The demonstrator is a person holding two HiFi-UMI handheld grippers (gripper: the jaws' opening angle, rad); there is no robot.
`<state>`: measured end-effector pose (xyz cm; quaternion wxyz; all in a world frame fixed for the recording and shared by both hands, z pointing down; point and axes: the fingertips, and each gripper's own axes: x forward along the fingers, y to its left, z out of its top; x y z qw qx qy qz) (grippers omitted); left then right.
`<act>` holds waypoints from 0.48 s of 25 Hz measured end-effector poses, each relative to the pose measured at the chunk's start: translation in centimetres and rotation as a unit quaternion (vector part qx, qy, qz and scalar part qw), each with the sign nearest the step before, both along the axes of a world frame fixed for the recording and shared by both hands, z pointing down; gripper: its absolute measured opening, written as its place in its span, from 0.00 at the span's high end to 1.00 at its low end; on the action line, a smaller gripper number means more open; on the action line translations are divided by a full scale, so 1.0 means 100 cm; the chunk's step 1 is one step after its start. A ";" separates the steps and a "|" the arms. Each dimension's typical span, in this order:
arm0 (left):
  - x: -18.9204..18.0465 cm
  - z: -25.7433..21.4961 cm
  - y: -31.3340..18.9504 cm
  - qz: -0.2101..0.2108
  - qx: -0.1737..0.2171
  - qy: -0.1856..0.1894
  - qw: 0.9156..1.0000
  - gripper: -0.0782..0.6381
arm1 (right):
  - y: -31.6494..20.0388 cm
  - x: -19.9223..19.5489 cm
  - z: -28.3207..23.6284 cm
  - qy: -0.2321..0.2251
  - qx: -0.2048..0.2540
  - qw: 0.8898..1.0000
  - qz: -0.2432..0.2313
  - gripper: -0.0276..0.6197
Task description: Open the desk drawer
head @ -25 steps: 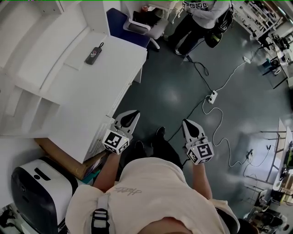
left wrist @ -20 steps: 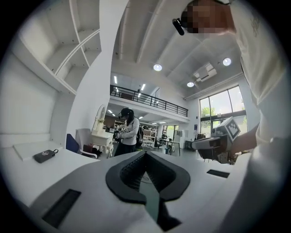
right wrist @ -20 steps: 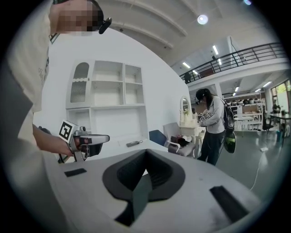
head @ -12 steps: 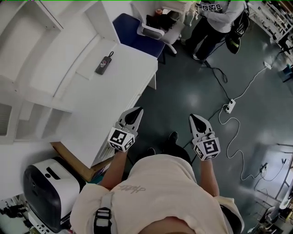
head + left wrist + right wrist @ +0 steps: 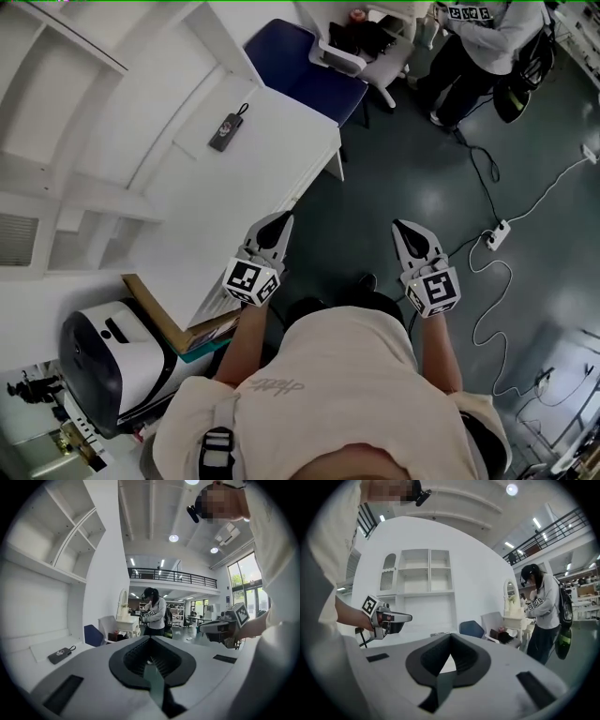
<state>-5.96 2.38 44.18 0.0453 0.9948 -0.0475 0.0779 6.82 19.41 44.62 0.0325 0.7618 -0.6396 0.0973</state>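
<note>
Drawer (image 5: 298,192) front untouched, both grippers shut and empty

Drawer sat in the front face of the white desk (image 5: 234,202), along its near edge. From the head view that face was seen so steeply I couldn't tell how far in it was. Left gripper (image 5: 284,217) hung just beside that edge, tip pointing along it, not touching as far as I could see. Its jaws were pressed together w/ nothing btwn them; the left gripper view showed only the dark pads meeting at the tip. Right gripper (image 5: 401,225) was out over the dark floor (image 5: 403,141), well apart from the desk and roughly level w/ the left one. Its jaws were likewise closed on nothing. Each gripper's marker cube faced up at the head cam.

On the desktop a small dark fob (image 5: 225,129) w/ a loop lay nr the back, well apart from both grippers. White shelves (image 5: 66,103) rose behind the desk. A blue chair (image 5: 300,61) stood at the desk's far end. Beside the desk's near end were an open cardboard box (image 5: 159,314) and a white-and-black machine (image 5: 103,361). A power strip (image 5: 497,234) w/ cables lay on the floor to the right. A second person (image 5: 478,42) in a grey top stood in the bkgd.
</note>
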 end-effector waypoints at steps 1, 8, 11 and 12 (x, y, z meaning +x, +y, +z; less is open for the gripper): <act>0.004 0.000 -0.001 -0.007 0.000 0.001 1.000 0.88 | -0.004 0.005 0.001 0.004 -0.003 1.000 -0.011 0.96; 0.018 0.023 -0.001 -0.037 -0.005 -0.035 0.999 0.88 | -0.030 0.021 0.019 0.018 -0.023 0.997 -0.072 0.96; 0.023 0.034 -0.008 -0.047 -0.012 -0.046 0.998 0.88 | -0.039 0.024 0.029 0.007 -0.031 0.996 -0.087 0.96; 0.025 0.037 -0.011 -0.046 -0.014 -0.048 0.998 0.88 | -0.042 0.024 0.031 0.004 -0.034 0.995 -0.092 0.96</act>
